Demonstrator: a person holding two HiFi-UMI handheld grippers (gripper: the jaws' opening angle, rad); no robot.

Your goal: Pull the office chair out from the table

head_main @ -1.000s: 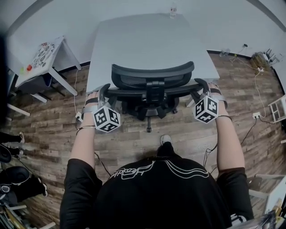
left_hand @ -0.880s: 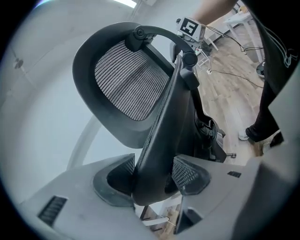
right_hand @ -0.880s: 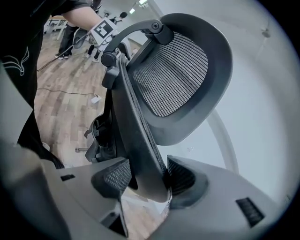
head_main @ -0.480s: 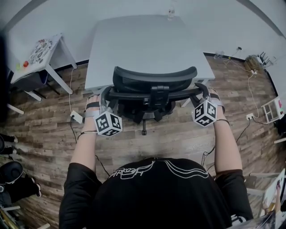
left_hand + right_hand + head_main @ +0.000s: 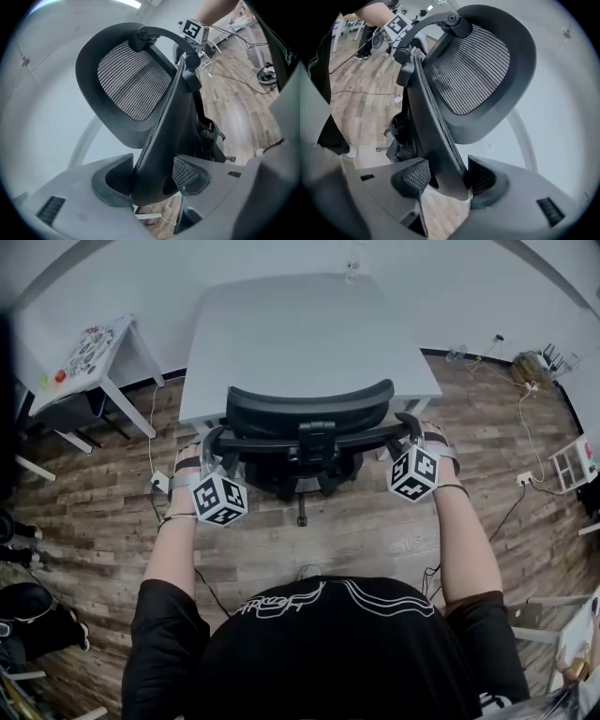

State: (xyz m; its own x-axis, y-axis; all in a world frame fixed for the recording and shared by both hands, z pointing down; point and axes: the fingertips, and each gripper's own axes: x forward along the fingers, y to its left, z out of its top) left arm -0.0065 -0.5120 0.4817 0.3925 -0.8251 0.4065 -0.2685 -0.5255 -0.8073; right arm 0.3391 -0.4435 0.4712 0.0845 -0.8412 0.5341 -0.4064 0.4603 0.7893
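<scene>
Claw first: your left claw (image 5: 217,439) is closed part-way on the left edge of the office chair (image 5: 305,409) backrest frame. In the left gripper view, the black frame edge (image 5: 159,140) runs straight down between the two ribbed pads (image 5: 190,174) and fills the gap. The jaws stand fairly wide because the frame is thick. Your right claw (image 5: 417,424) mirrors it on the right edge of the backrest. In the right gripper view, the frame (image 5: 436,140) sits between its pads (image 5: 415,177), again at a wide setting with the frame taking up the space.

You stand on a floor (image 5: 328,545) of grey-brown wood planks. A pale grey bench (image 5: 300,324) sits ahead of you with its far side near a light wall (image 5: 487,287), and its top is almost bare. Something small stands at its far edge, too small to name. A small white side bench (image 5: 89,357) with a few colourful items is off to the far left. Loose cables (image 5: 527,442) trail across the planks on the right.

The chair faces the bench at the middle of its near edge, directly between your two claws. The top of its mesh backrest overlaps that edge in the head view. Its base and one caster show on the floor just on your side of the bench.
</scene>
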